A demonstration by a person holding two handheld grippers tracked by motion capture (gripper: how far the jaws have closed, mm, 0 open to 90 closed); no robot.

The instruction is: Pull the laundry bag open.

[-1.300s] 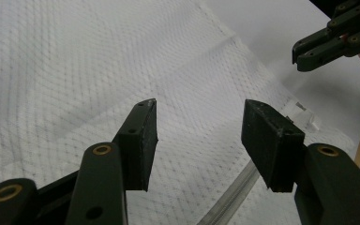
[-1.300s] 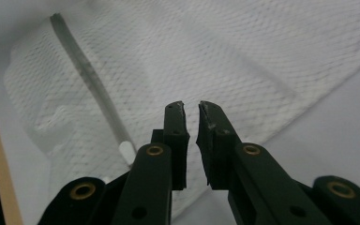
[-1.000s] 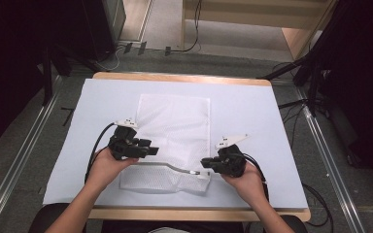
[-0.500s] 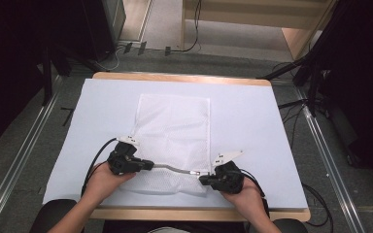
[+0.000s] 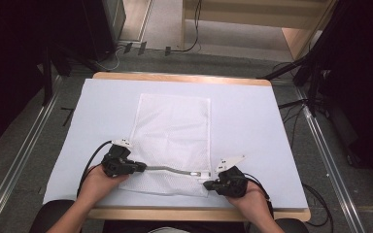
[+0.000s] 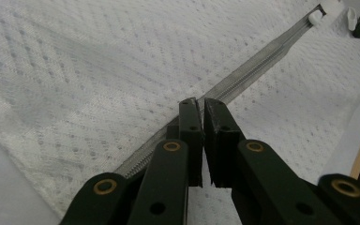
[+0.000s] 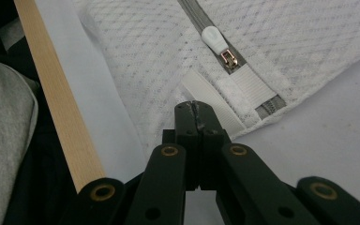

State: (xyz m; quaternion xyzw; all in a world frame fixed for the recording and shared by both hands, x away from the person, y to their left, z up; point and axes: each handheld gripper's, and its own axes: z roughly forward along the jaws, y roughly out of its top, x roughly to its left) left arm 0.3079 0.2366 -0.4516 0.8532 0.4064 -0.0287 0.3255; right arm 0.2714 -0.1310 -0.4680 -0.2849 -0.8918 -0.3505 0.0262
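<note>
Both hands have dropped toward the table's near edge. The left gripper [image 6: 200,104] has just clamped the mesh laundry bag's [image 5: 175,131] zipper [image 6: 243,77]; the right gripper [image 7: 196,108] pinches its corner (slider [image 7: 214,37] untouched), ready for unzipping.

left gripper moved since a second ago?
Yes. In the high view the left gripper has come toward the table's near wooden edge, and its jaws have just closed on the mesh bag's zipper.

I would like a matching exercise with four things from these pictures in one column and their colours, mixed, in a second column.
Things:
1. mesh bag
2. zipper tape
3. table edge
4. left tongs

Colours:
a. black
b. white
c. light wood
d. grey

Pairs: 1-b, 2-d, 3-c, 4-a
</note>
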